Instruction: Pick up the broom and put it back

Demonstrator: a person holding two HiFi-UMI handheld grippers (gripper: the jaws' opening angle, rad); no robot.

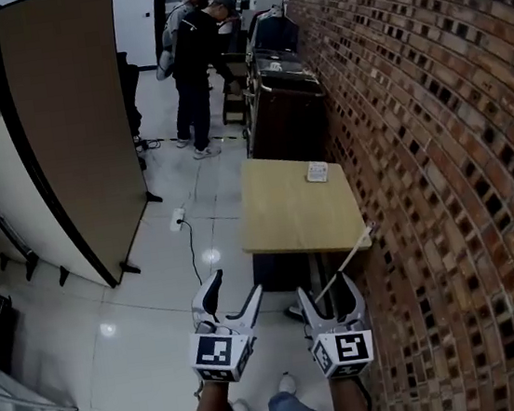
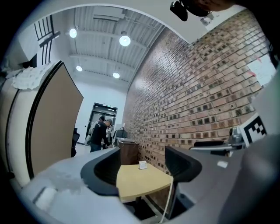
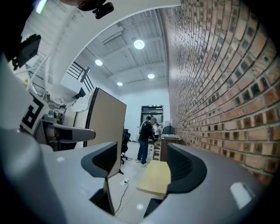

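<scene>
Broom handle (image 1: 352, 250) leans against the desk (image 1: 286, 215) corner by the brick wall. We hold left gripper (image 1: 235, 289) and right gripper (image 1: 326, 290) jaws wide, empty; a careless nudge could topple it.

Head view looks steeply down over left gripper (image 1: 235, 290) and right gripper (image 1: 326, 289); each gripper view sits low, facing forward along the wall (image 1: 435, 129); all three share the table (image 1: 291, 214).

Wooden table (image 1: 287, 219) bearing small white object (image 1: 317, 172)
</scene>
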